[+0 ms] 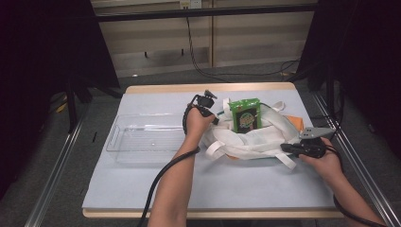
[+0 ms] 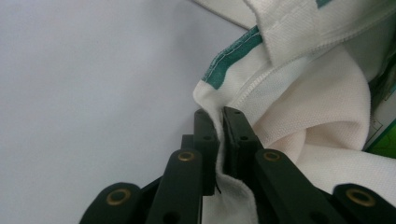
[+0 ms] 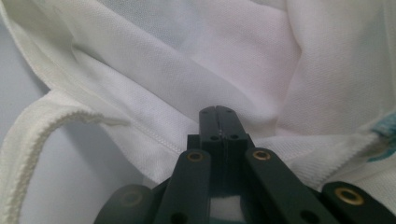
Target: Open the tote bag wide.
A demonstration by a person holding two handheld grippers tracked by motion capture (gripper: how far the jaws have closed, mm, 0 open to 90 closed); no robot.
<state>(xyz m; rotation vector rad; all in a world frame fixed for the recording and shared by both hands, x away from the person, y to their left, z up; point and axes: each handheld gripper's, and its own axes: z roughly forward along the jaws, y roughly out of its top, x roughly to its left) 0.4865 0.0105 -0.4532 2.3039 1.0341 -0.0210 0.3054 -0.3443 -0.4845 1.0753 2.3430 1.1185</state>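
Observation:
A white cloth bag (image 1: 250, 140) with green trim lies crumpled right of the table's middle. A green packet (image 1: 247, 115) stands upright in its mouth. My left gripper (image 1: 213, 119) is at the bag's left rim, shut on a fold of the white fabric (image 2: 317, 93) just below the green trim (image 2: 233, 51). My right gripper (image 1: 284, 147) is at the bag's front right edge, jaws closed together on the white cloth (image 3: 210, 60), with a loose handle strap (image 3: 42, 130) lying to one side. A sliver of the green packet (image 2: 384, 142) shows past the fabric in the left gripper view.
A clear plastic tray (image 1: 142, 116) stands empty-looking at the left of the pale blue mat (image 1: 236, 184). Something orange (image 1: 297, 122) peeks out behind the bag at the right. Cables trail from both grippers over the table's front.

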